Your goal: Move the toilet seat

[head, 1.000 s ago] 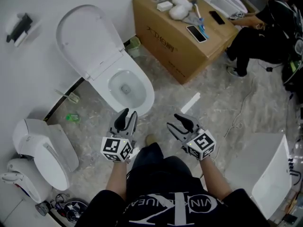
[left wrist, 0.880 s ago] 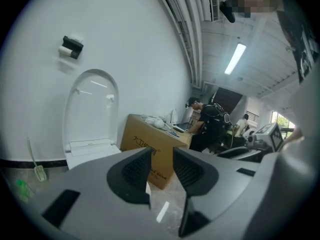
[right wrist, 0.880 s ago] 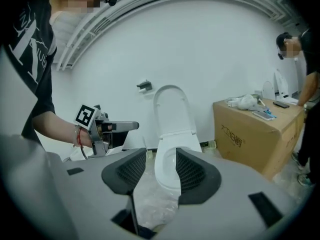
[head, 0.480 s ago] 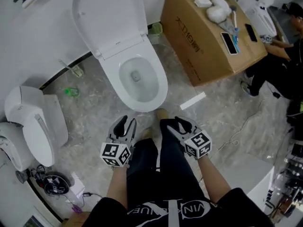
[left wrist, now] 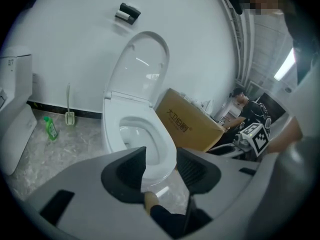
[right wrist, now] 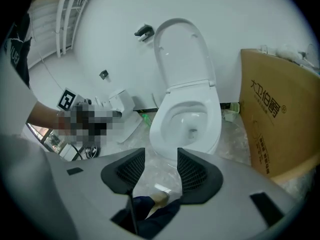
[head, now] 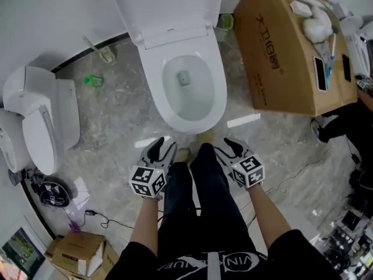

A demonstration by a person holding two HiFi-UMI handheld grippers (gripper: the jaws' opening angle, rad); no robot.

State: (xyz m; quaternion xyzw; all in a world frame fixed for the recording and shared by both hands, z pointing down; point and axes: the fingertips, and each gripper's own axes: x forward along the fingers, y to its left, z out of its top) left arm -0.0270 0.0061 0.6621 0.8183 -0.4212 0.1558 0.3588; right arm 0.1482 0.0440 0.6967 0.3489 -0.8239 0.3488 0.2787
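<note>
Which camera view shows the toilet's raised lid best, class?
The right gripper view: the raised lid appears whole and nearly face-on. The left gripper view also shows it whole, but from an oblique angle. The head view looks steeply down on it, and the picture's top edge cuts it off.

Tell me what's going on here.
A person stands facing a toilet, holding a gripper in each hand down near their legs. The toilet's lid is raised against the wall. Neither gripper touches the toilet: the left gripper is empty with its jaws opening, and the right gripper is open and empty. A cardboard box sits on the floor to the toilet's right.
</note>
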